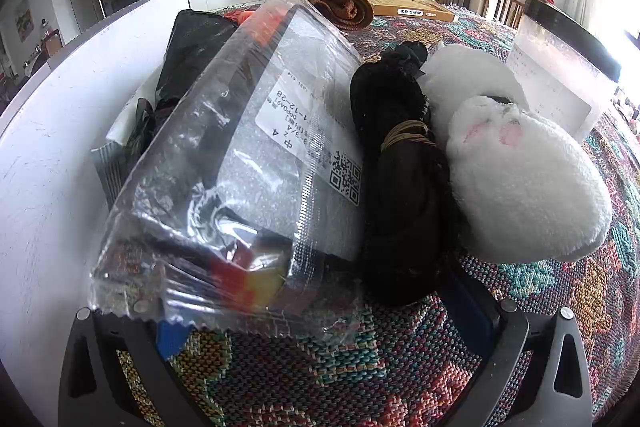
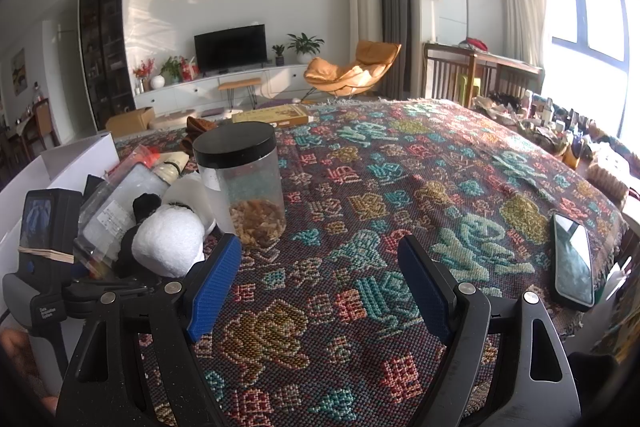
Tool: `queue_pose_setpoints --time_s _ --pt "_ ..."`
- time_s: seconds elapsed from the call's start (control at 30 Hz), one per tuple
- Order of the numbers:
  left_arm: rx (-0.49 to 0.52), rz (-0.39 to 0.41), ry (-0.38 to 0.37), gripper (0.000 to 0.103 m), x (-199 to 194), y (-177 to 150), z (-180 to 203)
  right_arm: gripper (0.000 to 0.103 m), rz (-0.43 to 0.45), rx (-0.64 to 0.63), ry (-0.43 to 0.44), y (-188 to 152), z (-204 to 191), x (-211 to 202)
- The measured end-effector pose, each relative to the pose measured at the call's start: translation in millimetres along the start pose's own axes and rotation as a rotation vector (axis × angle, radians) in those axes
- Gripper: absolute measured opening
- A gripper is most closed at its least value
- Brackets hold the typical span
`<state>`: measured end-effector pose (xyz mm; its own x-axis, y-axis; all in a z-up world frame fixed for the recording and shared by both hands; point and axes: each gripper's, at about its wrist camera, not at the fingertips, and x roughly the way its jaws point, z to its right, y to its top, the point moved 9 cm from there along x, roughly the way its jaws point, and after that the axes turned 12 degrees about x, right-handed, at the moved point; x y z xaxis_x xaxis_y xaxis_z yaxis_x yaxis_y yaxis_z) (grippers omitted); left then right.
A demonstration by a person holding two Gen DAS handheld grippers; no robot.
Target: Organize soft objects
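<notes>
A clear plastic packet with a white label lies tilted against the white box. A rolled black cloth tied with a rubber band lies to its right, touching a white fluffy slipper. My left gripper is open, its jaws spread wide around the near ends of the packet and black roll. My right gripper is open and empty over the patterned cloth. The same pile shows at left in the right wrist view: slipper, packet.
A clear jar with a black lid stands beside the pile. A phone lies at the right table edge. A brown knitted item and a flat cardboard box lie far back. The patterned tablecloth covers the table.
</notes>
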<state>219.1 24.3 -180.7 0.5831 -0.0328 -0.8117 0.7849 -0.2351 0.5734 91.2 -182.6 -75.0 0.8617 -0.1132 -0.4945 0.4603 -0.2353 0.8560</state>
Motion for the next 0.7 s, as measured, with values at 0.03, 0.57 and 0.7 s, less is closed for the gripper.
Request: queue_pose_setpoints --time_s 0.03,0.57,0.7 --pt "0.0 0.0 0.0 0.103 -0.5 -0.6 0.2 0.083 0.0 0.001 0.0 -1.2 -1.5 -0.7" --pt "0.0 0.0 0.0 0.103 -0.7 -0.7 0.3 0.083 -0.006 0.005 0.002 -2.2 -1.6 -0.1" --pt "0.0 0.0 0.0 0.103 -0.8 -0.9 0.3 0.083 -0.008 0.012 0.006 -0.8 0.3 0.4"
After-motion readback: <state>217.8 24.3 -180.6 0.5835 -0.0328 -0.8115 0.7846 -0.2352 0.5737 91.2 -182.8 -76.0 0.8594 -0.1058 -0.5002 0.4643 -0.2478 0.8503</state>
